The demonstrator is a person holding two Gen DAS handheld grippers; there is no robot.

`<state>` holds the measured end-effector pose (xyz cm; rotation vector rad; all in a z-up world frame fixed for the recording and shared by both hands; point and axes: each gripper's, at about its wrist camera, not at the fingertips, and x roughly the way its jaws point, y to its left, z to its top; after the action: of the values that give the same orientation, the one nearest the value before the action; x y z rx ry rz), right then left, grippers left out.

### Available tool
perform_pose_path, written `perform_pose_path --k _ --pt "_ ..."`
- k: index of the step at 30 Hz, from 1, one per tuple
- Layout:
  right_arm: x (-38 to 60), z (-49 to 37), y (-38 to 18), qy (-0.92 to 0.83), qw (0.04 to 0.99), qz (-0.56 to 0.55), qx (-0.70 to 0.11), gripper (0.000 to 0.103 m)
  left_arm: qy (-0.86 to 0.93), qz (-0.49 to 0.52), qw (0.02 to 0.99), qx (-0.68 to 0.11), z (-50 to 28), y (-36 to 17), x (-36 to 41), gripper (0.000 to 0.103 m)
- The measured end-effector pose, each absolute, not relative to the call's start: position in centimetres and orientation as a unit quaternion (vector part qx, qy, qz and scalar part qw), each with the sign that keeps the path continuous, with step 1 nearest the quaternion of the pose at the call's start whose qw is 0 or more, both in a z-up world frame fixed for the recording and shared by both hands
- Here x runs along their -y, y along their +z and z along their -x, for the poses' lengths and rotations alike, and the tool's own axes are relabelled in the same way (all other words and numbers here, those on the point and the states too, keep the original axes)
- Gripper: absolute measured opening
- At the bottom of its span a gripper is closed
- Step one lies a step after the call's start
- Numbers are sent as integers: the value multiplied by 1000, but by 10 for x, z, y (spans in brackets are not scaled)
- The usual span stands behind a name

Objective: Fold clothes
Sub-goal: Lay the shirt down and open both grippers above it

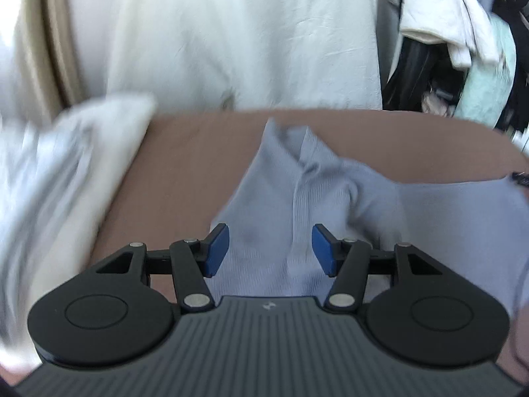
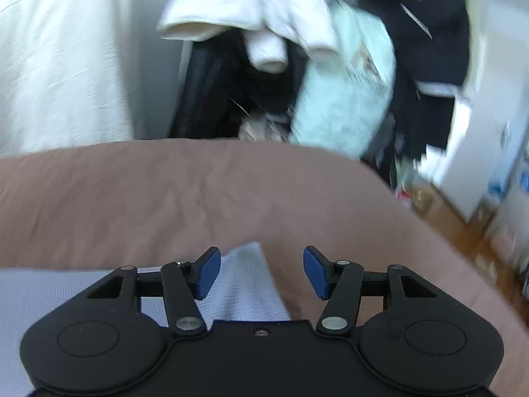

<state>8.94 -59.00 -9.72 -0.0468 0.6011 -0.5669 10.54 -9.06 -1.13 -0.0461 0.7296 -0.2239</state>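
Lavender ribbed garment [image 1: 317, 198] lies rumpled on brown sheet [image 1: 198, 152]; both hand-held grippers open.

No readable text comes through in either view. A small pale emblem [image 1: 266, 306] sits on the left gripper's ribbed body, too small to make out. The mint-green cloth [image 2: 350, 99] carries a faint print, blurred beyond reading.
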Motion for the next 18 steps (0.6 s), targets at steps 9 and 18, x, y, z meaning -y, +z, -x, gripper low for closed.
perform_pose_path --k 9,18 --pt "513 -52 -57 0 960 -71 -270 61 -135 56 905 -399 -79 -52 69 58" --pt "450 -48 -76 185 904 -121 -366 61 -83 8 884 -460 -90 -86 84 75"
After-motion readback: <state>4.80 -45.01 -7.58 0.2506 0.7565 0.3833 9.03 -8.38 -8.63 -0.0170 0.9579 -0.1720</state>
